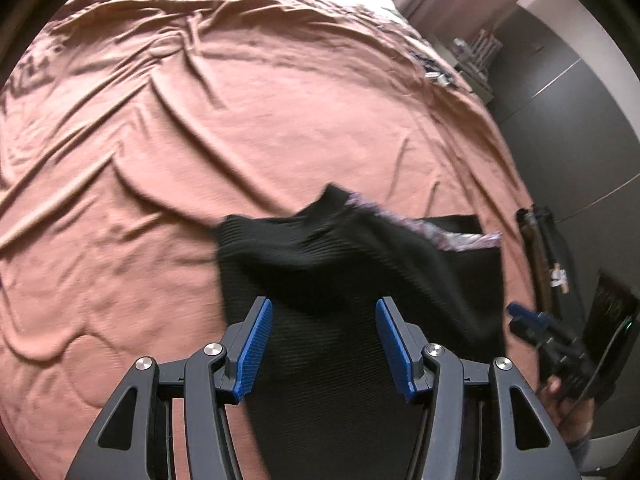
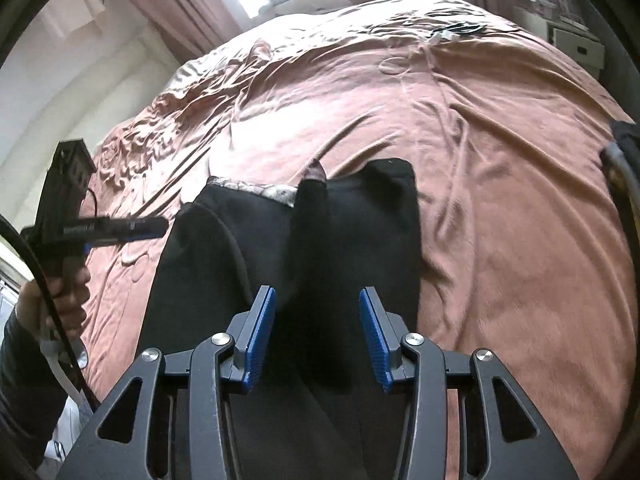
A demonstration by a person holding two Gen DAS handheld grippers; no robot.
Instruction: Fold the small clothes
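Note:
A black ribbed garment with a patterned lace trim lies partly folded on the pink bedspread. My left gripper hovers over its near part, blue pads apart, nothing pinched between them. In the right wrist view the same garment stretches away from me, lace trim at its far end. My right gripper stands open above it. A hand holds the left gripper at the garment's left side. The right gripper shows blurred at the bed's right edge.
The wrinkled bedspread spreads wide on all sides of the garment. Cables lie near the far end of the bed. A white box and a shelf with small items stand beside the bed. Curtains hang at the back left.

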